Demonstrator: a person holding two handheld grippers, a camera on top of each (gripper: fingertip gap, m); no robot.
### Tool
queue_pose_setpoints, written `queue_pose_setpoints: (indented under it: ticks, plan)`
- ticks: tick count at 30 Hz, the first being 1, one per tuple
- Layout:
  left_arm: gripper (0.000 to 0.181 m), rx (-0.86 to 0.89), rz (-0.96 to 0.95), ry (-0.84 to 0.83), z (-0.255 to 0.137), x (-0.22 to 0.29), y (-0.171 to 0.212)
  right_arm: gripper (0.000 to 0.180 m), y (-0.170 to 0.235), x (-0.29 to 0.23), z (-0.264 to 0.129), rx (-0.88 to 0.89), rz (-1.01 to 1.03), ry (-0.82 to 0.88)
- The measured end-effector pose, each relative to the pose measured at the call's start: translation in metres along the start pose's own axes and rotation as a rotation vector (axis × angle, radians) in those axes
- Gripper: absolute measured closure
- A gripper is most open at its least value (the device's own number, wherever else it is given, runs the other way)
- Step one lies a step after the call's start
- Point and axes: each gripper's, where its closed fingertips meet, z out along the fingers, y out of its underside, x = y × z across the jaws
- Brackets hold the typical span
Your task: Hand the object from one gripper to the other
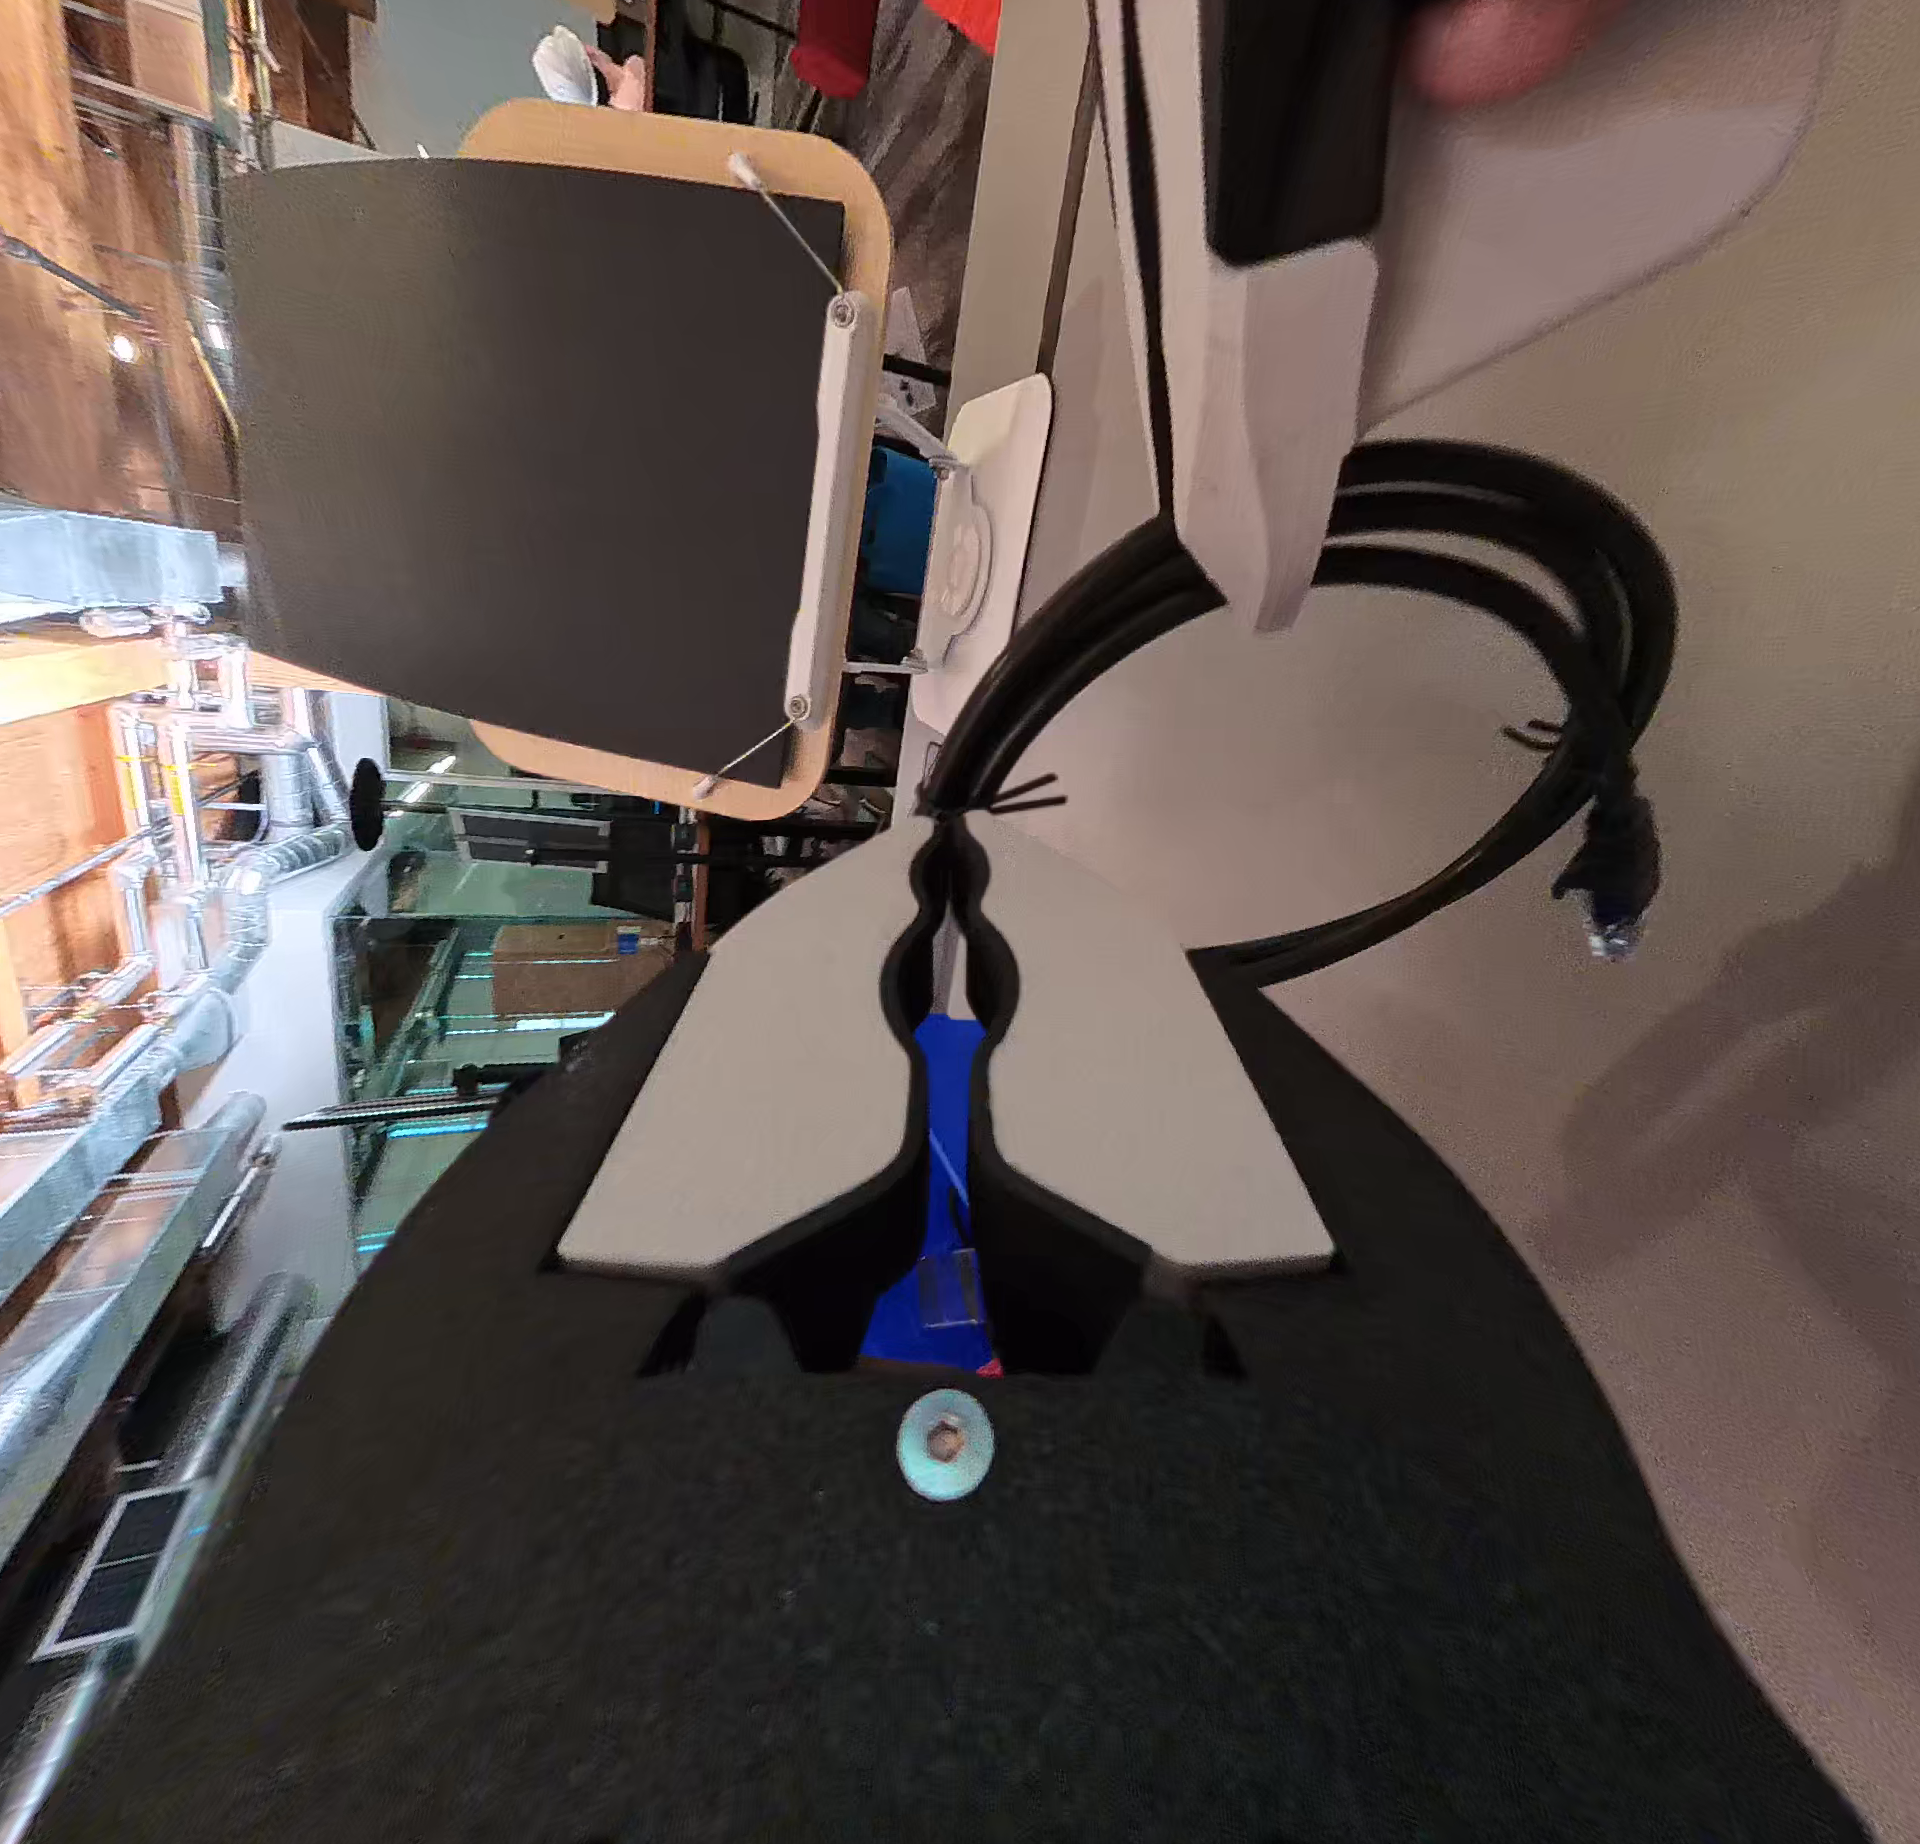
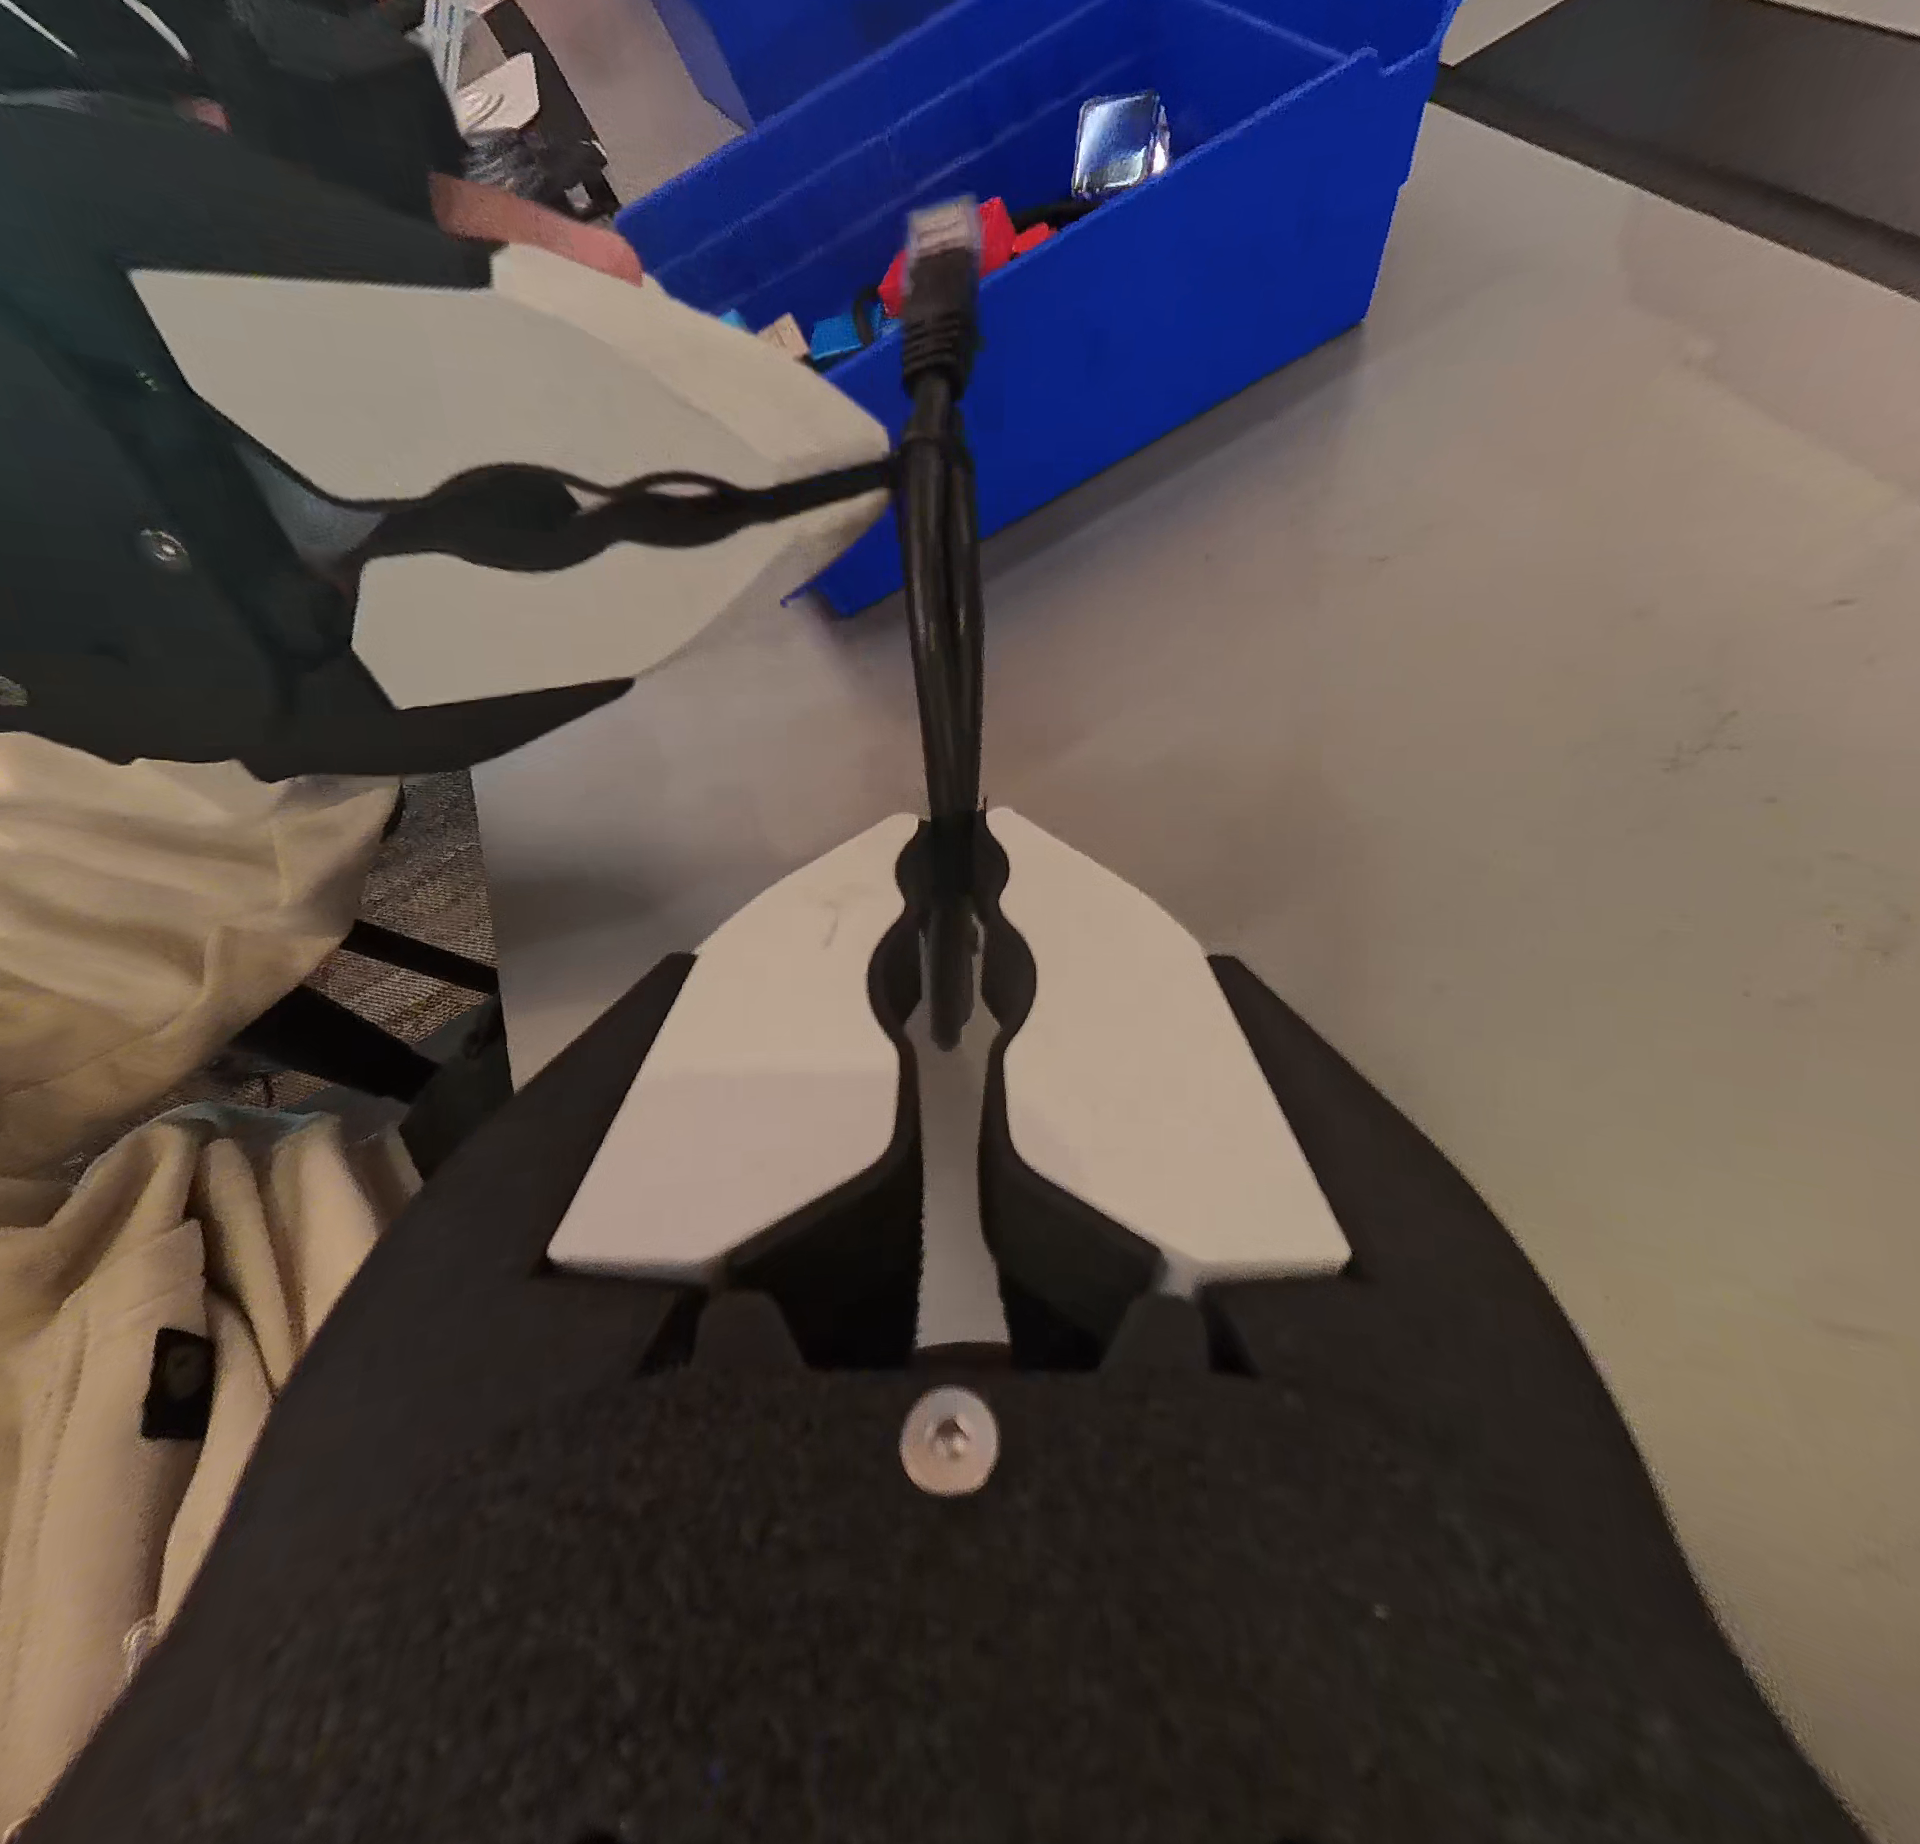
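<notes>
A coiled black cable (image 2: 945, 589) with a clear plug (image 2: 940, 236) stands up from my right gripper (image 2: 948, 828), whose pads are shut on its lower end. My left gripper (image 2: 883, 475) comes in from the left, and its tips are closed against the cable's side where a thin tie binds it. In the left wrist view, my left gripper (image 1: 940, 828) has its tips together on the tied point of the cable (image 1: 1621, 589). The loop runs up into the right gripper (image 1: 1247, 589), and the plug (image 1: 1610, 921) hangs at the right. Both grippers hold the cable above the grey table (image 2: 1455, 755).
A blue bin (image 2: 1195, 340) holding small red, blue and shiny parts stands just behind the cable, with a second blue bin behind it. A person's cream sleeve (image 2: 156, 963) is at the left, by the table's edge. A dark board (image 1: 520, 464) fills the left wrist view's background. The gap from one gripper's tips to the other's is roughly 6 centimetres.
</notes>
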Motion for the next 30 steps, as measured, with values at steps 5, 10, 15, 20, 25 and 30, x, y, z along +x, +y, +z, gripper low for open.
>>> queue_pose_setpoints:
  ticks: [5,10,15,20,25,30]
  plan:
    - [0.181,0.000,-0.001,-0.002,0.001,0.001,0.002,0.173,0.005,0.004,-0.001,-0.010,0.021,-0.016]
    - [0.139,-0.019,-0.067,0.070,0.003,0.008,0.006,0.173,0.009,0.014,-0.001,-0.020,0.058,0.002]
    - [0.137,-0.031,-0.068,0.098,0.007,0.016,0.011,0.173,0.012,0.018,-0.001,-0.028,0.073,0.018]
    - [0.137,-0.035,-0.073,0.060,0.013,0.015,0.013,0.173,0.010,0.000,0.000,-0.056,0.023,-0.033]
    - [0.161,-0.031,-0.041,0.052,0.015,0.018,0.015,0.173,0.013,-0.010,0.001,-0.086,-0.035,-0.058]
    - [0.166,-0.050,-0.057,0.054,0.017,0.017,0.020,0.172,-0.002,-0.007,-0.005,0.030,-0.012,-0.078]
